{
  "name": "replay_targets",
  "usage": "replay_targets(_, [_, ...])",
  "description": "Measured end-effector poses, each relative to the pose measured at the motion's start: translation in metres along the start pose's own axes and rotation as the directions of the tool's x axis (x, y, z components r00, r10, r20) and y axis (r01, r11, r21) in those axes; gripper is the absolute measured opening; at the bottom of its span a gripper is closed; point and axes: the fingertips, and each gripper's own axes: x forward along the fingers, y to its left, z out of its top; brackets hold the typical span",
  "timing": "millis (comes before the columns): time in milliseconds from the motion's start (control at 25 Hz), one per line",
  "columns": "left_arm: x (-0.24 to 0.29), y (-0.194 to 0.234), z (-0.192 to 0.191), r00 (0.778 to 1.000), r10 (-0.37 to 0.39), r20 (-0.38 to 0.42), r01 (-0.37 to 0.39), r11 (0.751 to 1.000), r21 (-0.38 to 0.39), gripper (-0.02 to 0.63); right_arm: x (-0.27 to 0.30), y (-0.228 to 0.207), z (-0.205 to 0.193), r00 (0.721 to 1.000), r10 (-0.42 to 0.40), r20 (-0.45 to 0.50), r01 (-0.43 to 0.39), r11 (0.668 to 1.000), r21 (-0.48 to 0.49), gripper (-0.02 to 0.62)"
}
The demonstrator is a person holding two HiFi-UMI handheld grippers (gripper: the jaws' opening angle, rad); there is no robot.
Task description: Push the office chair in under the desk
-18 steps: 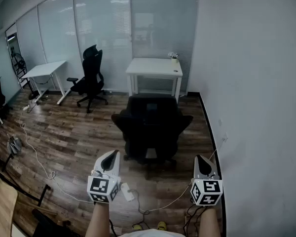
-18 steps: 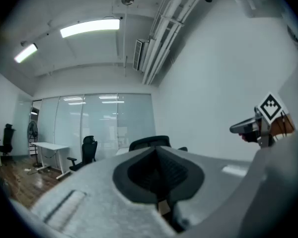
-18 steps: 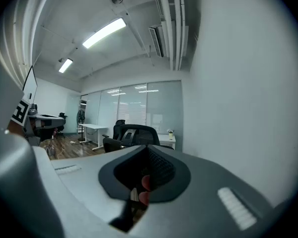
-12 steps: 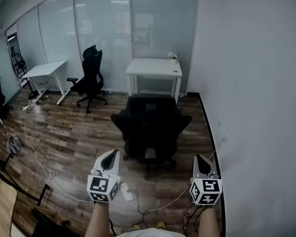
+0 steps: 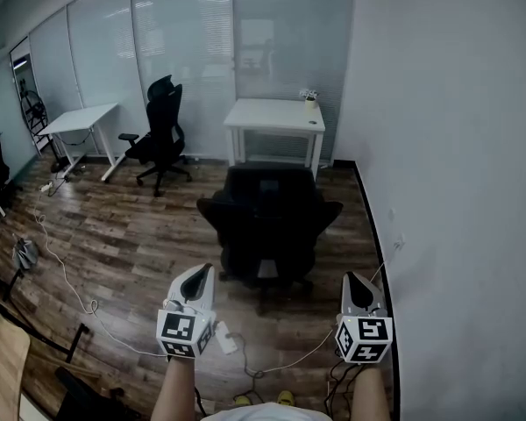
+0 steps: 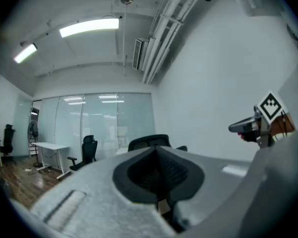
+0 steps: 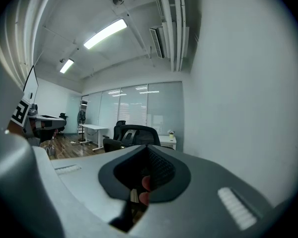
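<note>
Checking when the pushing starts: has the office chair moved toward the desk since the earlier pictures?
No. The office chair keeps the same gap from the white desk.

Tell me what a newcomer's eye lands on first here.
The black office chair dominates the middle of the wood floor, standing short of the white desk by the glass wall. Below, the left gripper and right gripper, both shut, point toward it.

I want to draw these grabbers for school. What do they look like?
Both match. The left gripper and right gripper are pale grey, smooth wedge shapes narrowing to a tip, with a dark grey ribbed patch where the jaws meet. Each carries a white cube printed with black square markers. No sleeves show on the forearms.
</note>
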Motion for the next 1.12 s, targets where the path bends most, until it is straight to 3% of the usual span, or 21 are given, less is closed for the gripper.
replay_targets(440, [-0.001, -0.002, -0.002, 1.000, -0.004, -0.008, 0.004, 1.000, 0.006, 0.000, 0.002, 0.008, -0.001, 0.999, 0.037, 0.006, -0.037, 0.999, -0.019, 0.012])
replay_targets(760, [-0.002, -0.003, -0.003, 1.000, -0.004, -0.012, 0.004, 1.000, 0.004, 0.091, 0.001, 0.014, -0.004, 0.998, 0.070, 0.000, -0.070, 0.997, -0.027, 0.069])
replay_targets(880, [0.000, -0.005, -0.006, 1.000, -0.010, -0.019, 0.010, 1.000, 0.003, 0.106, 0.002, 0.014, -0.008, 0.996, 0.091, -0.011, -0.091, 0.996, -0.017, 0.113])
replay_targets(1120, [0.002, -0.012, -0.008, 0.999, -0.013, -0.033, 0.013, 1.000, -0.004, 0.124, 0.002, 0.011, -0.011, 0.994, 0.108, -0.024, -0.108, 0.994, -0.016, 0.126])
